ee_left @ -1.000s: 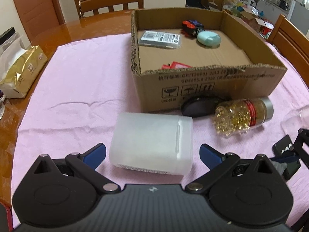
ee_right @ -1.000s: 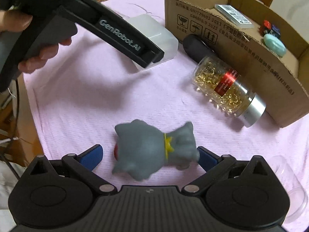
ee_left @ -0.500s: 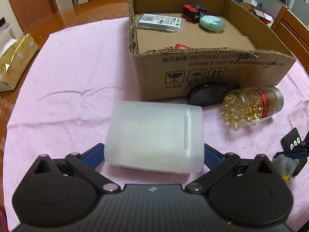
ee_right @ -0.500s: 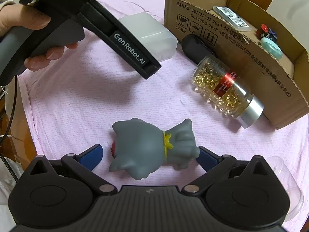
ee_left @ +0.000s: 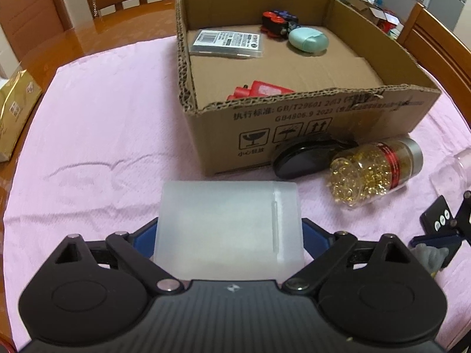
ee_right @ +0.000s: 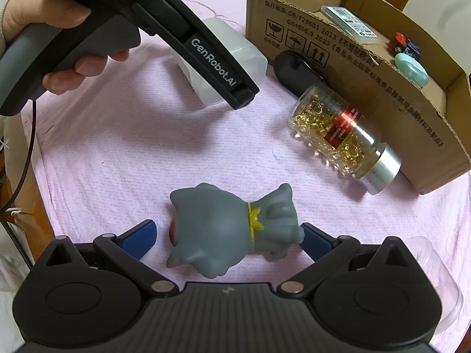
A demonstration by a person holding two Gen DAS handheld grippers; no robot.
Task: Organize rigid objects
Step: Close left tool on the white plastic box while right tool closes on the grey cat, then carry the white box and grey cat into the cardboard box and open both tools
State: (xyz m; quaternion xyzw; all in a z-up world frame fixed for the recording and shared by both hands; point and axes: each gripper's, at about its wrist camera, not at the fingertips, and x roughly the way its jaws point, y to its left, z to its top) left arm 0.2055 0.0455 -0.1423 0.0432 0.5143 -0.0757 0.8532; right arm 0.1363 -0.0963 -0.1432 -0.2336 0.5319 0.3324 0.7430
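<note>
Squaring up on the white case (ee_left: 229, 220) looks like the step right now: it lies on the pink cloth (ee_left: 97, 135) just in front of the box (ee_left: 323, 117), with the left gripper (ee_left: 229, 235) spread wide around it, blue pads at both sides. I'd close evenly on the flat sides, since smooth plastic probably slips. Right gripper (ee_right: 228, 232) is also wide, straddling the grey toy (ee_right: 232, 229), one pad about touching, the other clear. Bottle (ee_right: 344, 135) and a black thing (ee_right: 297, 70) sit against the box wall.
</note>
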